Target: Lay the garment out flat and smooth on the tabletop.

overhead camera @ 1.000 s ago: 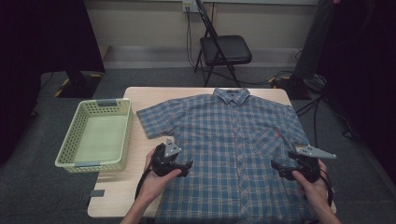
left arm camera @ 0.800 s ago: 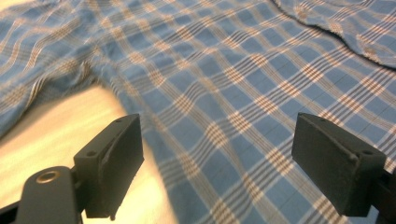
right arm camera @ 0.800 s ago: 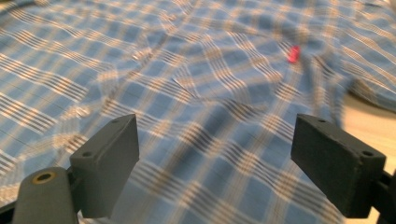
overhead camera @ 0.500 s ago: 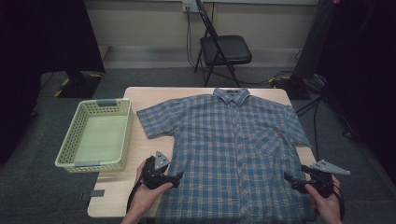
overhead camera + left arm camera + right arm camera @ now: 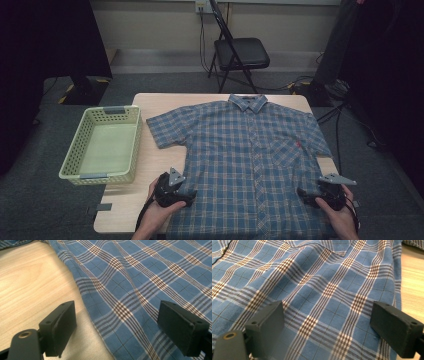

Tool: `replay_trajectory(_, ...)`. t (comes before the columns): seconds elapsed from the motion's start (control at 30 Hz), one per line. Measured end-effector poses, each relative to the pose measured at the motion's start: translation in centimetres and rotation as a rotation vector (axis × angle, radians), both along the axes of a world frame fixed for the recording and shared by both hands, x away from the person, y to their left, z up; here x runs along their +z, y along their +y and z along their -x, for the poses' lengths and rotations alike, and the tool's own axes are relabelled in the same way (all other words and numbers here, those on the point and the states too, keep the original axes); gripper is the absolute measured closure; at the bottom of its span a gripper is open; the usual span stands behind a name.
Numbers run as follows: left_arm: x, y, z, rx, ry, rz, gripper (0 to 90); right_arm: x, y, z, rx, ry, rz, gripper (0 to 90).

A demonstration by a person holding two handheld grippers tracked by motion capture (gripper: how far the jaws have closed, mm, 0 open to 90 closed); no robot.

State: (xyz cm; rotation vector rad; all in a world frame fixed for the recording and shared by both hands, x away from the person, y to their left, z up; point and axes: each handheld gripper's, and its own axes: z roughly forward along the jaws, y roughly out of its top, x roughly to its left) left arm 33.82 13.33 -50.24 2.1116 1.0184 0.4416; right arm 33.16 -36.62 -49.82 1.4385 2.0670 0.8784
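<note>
A blue plaid short-sleeved shirt (image 5: 250, 150) lies flat and buttoned on the wooden table (image 5: 150, 165), collar at the far side. My left gripper (image 5: 189, 194) sits low at the shirt's lower left edge. In the left gripper view it (image 5: 117, 325) is open, one jaw over bare wood (image 5: 30, 282) and the other over the cloth (image 5: 140, 277). My right gripper (image 5: 304, 192) is at the lower right side. Its jaws (image 5: 327, 327) have just been opening and stand wide over the cloth (image 5: 312, 277), pressing on nothing.
A pale green plastic basket (image 5: 102, 145) stands empty at the table's left edge. A black folding chair (image 5: 240, 52) is beyond the far edge, with cables on the floor at the right. A strip of bare wood (image 5: 412, 277) runs beside the shirt's right edge.
Both hands have drawn back toward the near edge of the table and sunk lower, down to the shirt's bottom corners. The shirt has not moved.
</note>
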Motion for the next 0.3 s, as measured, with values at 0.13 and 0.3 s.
replay_trajectory(0.13,-0.01,-0.01,-0.04,-0.001,0.000,-0.001,14.5,-0.02,0.01,-0.02,0.001,0.000,-0.001,11.3)
replay_trajectory(0.3,-0.01,0.02,-0.12,-0.007,0.000,-0.002,14.1,-0.02,0.01,-0.04,0.002,0.000,-0.002,11.3)
